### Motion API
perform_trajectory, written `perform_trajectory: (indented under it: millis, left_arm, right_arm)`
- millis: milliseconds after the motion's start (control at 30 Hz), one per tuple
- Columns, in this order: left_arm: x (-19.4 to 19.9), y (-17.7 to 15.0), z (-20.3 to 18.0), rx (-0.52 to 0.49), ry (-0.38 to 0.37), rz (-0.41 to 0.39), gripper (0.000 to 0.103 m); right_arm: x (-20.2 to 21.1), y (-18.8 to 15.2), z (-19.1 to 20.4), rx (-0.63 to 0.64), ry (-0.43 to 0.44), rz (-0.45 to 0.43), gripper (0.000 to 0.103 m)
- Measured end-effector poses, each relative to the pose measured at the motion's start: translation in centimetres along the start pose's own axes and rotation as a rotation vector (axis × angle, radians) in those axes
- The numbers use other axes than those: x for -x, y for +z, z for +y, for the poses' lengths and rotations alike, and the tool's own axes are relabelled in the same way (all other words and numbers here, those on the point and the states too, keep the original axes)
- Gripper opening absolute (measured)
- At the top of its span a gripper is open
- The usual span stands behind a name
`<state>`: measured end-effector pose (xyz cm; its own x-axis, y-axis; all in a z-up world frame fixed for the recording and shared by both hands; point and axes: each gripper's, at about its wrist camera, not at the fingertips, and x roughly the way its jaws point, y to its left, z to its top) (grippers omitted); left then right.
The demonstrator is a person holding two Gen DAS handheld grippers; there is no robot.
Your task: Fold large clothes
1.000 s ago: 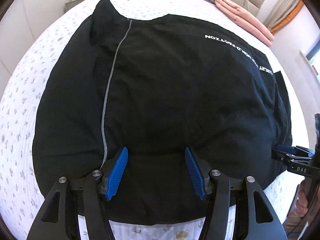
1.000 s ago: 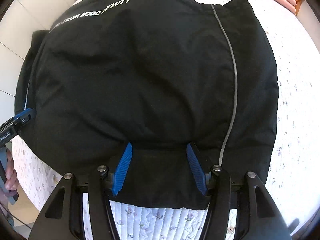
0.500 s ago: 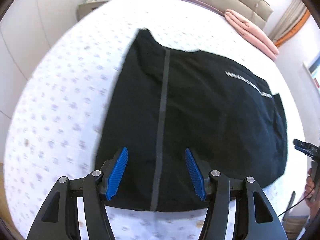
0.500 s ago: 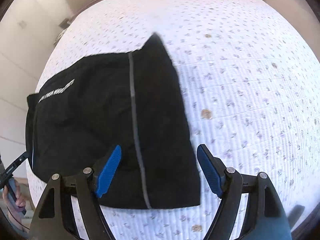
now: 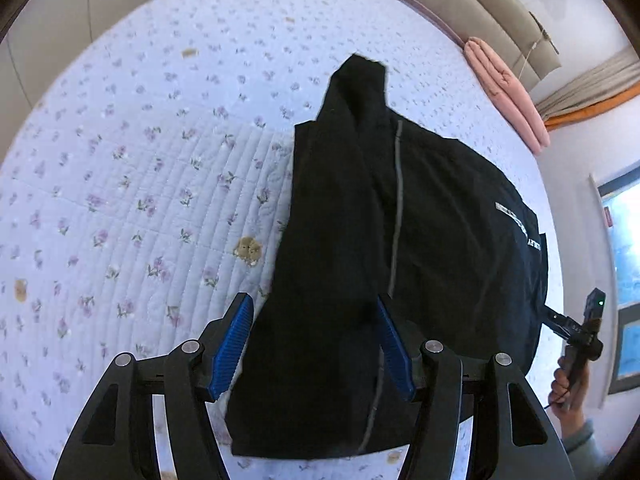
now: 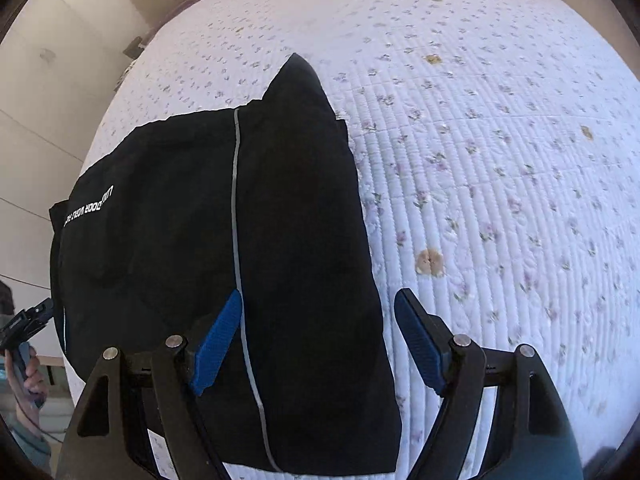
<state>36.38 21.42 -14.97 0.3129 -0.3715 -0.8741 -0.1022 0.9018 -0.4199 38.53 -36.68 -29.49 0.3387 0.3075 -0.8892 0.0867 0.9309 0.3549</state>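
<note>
Across the left wrist view, the left claw (image 5: 314, 350) hangs with fingers apart over the black garment (image 5: 400, 248) on the bed (image 5: 140, 200), which a second ago filled the picture and now lies narrower toward 3 o'clock, so I judge one fold finished. From the right wrist view, the right claw (image 6: 320, 344) is also apart and empty, and the garment's free edge toward 3 o'clock shows; only the left view shows the pink blanket (image 5: 508, 92) at 1 o'clock.

A: Black garment (image 5: 420, 216)? Matt woven cloth, smooth, thin grey piping, white printed lettering.
B: Bedspread (image 5: 132, 184): quilted cotton-like cloth, ribbed stitching, matt floral print. Left gripper (image 5: 312, 344): ridged blue pads (image 5: 234, 346), matt black plastic, shiny metal bolts.
</note>
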Motion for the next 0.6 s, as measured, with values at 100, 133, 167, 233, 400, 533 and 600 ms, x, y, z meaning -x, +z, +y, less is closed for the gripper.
perform_trajectory:
  millis: [100,133,167,233,400,533,600]
  left_arm:
    - [-1.2,0.6,1.2,0.029,-0.046,0.027,0.074]
    - [-1.8,0.7,1.5,0.043,-0.07,0.04,0.074]
    - [-2.2,0.8,1.8,0.05,-0.085,0.049,0.074]
    - [-3.2,1.0,2.5,0.071,-0.129,0.058,0.075]
    - [-5.7,0.9,4.0,0.125,-0.268,0.099,0.075]
    - [-7.8,0.8,4.4,0.134,-0.376,0.144,0.075]
    - [-8.3,0.7,4.2,0.135,-0.401,0.146,0.076]
  right_arm:
    - [-1.0,0.4,-0.5,0.0,0.019,0.003,0.087]
    - [-1.2,0.4,-0.5,0.001,0.027,0.003,0.087]
    - [-1.6,0.6,-0.5,0.0,0.039,0.007,0.088]
    - [-2.4,0.7,-1.0,-0.017,0.082,0.029,0.091]
    - [-4.8,0.9,-2.6,-0.074,0.238,0.081,0.094]
    - [-6.9,1.4,-3.6,-0.113,0.341,0.119,0.101]
    - [-7.5,1.7,-3.6,-0.106,0.365,0.12,0.101]
